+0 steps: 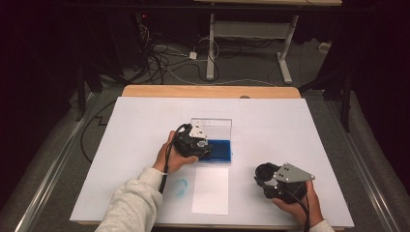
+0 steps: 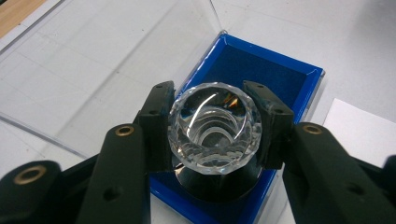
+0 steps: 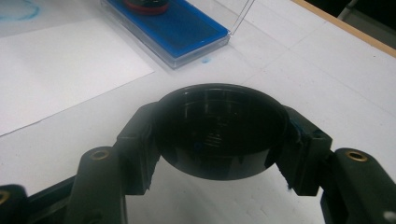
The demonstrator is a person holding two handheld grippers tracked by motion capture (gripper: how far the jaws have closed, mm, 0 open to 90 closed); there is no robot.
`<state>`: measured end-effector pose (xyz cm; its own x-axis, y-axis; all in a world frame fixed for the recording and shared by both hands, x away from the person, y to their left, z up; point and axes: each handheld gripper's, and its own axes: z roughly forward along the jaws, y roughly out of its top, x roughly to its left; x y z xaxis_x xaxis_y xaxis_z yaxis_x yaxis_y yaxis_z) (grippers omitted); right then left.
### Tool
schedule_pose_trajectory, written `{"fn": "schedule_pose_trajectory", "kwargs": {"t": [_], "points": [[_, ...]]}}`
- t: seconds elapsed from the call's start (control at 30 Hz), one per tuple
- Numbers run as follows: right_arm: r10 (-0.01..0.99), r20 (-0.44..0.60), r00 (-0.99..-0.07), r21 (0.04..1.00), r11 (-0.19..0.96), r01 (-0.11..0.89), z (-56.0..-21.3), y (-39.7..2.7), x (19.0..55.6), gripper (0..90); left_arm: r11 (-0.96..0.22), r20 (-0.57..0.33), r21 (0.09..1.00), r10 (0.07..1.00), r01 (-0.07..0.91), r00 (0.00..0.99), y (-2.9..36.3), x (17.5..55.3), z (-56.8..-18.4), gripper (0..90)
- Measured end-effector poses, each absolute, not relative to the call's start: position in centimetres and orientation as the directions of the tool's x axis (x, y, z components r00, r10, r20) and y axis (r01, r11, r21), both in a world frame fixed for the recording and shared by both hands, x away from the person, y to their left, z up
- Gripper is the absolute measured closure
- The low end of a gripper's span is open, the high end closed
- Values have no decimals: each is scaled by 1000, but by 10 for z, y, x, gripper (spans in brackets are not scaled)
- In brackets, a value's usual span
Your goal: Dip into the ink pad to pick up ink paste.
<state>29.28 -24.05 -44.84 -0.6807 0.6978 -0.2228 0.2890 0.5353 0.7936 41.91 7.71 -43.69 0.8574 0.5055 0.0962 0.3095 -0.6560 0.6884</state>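
left gripper [image 1: 207, 145] over open case [image 1: 220, 151] at table [image 1: 145, 116] centre, faceted glass piece [image 2: 215, 133] between jaws; paper sheet [image 1: 211, 190] just before case; right gripper [image 1: 261, 175] right of sheet, clamping round cap [image 3: 219, 130].

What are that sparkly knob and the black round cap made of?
The knob in the left claw looks like cut glass or crystal, perhaps clear acrylic: see-through, with glinting facets. The black cap in the right claw looks like glossy moulded plastic: smooth, dark, faintly reflective, though coated metal is possible.

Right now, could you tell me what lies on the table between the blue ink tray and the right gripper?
In the high view, a white paper sheet lies between the blue ink tray and the right gripper.
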Motion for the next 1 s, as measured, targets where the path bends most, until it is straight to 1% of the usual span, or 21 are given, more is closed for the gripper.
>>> {"fn": "schedule_pose_trajectory", "kwargs": {"t": [0.3, 0.37, 0.9, 1.0], "points": [[701, -220, -678, 794, 533, 293, -448, -240, 292, 385, -686, 95, 654, 493, 319, 865, 75, 422, -433, 546], [699, -223, -679, 792, 536, 293, -449, -240, 292, 385, -701, 109, 642, 483, 309, 869, 74, 422, -432, 546], [702, -219, -678, 791, 535, 298, -449, -240, 292, 385, -699, 99, 641, 486, 317, 868, 74, 422, -431, 546], [703, -217, -677, 791, 533, 300, -449, -241, 292, 384, -704, 109, 637, 486, 314, 867, 72, 422, -431, 547]]}}
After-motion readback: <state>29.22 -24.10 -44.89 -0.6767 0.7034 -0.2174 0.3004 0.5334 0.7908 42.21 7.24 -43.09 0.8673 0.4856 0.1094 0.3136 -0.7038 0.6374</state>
